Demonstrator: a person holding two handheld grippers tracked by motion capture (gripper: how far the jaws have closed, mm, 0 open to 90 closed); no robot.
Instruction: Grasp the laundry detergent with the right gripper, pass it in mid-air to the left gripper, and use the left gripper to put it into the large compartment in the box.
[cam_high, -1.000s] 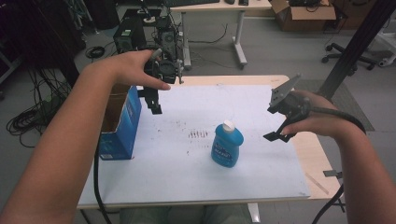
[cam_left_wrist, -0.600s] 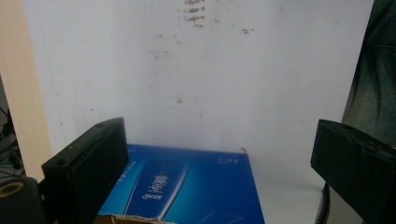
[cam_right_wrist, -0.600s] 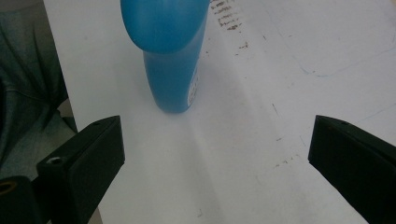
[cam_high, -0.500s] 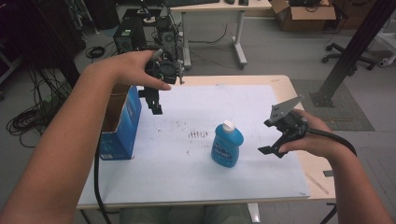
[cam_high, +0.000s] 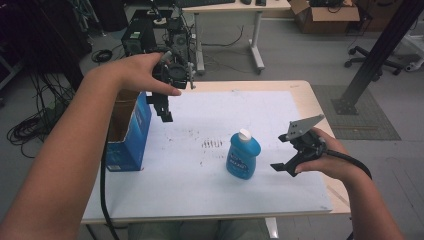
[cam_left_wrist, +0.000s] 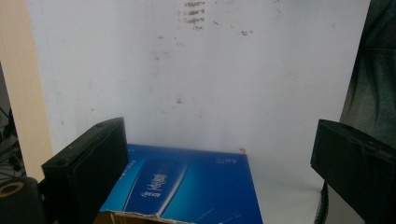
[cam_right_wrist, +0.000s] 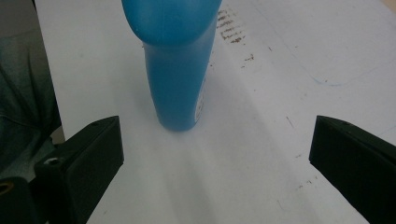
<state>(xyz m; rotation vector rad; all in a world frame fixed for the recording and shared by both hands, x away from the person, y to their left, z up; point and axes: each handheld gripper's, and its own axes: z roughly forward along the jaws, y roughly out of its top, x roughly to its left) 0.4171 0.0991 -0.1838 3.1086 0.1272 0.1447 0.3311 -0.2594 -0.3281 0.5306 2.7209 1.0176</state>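
Your right claw (cam_high: 283, 153) gapes just right of the upright blue bottle (cam_high: 243, 155), while your left claw (cam_high: 161, 106), jaws spread empty, hangs above the open-topped blue box (cam_high: 128, 133).

The worktop (cam_high: 310, 100) has a pale wood edge and carries a white sheet (cam_high: 200, 180) speckled with small brown-red marks near its middle. The bottle (cam_high: 243, 156) is bright blue with a white cap and a label of darker blue with pale lettering. The box (cam_high: 127, 137) is deep blue with lighter blue panels and white print, its inside plain brown card. The left claw (cam_high: 165, 107) is black, and so is the right claw (cam_high: 285, 160), topped by a grey plate.
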